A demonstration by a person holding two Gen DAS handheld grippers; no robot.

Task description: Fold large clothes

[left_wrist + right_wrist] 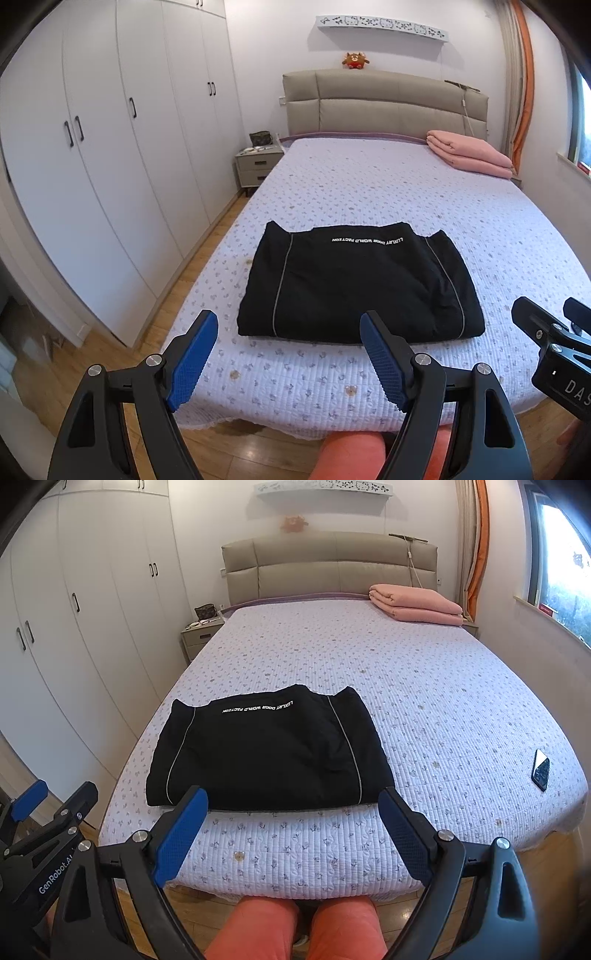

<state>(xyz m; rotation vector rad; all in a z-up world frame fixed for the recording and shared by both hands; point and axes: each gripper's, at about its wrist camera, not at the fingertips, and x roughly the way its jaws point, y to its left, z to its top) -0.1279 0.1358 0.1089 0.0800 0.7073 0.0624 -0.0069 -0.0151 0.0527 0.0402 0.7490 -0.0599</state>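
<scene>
A black garment with white lettering and thin grey piping lies folded into a neat rectangle on the bed, near its foot; the right wrist view shows the same black garment. My left gripper hangs open above the bed's near edge, short of the garment's near hem, nothing between its blue pads. My right gripper is open too, held just before the garment's near edge and holding nothing. Each gripper shows at the side of the other's view.
A folded pink blanket lies by the headboard. A phone rests on the quilt at the right. White wardrobes and a nightstand line the left side. A person's legs in orange trousers stand at the bed's foot.
</scene>
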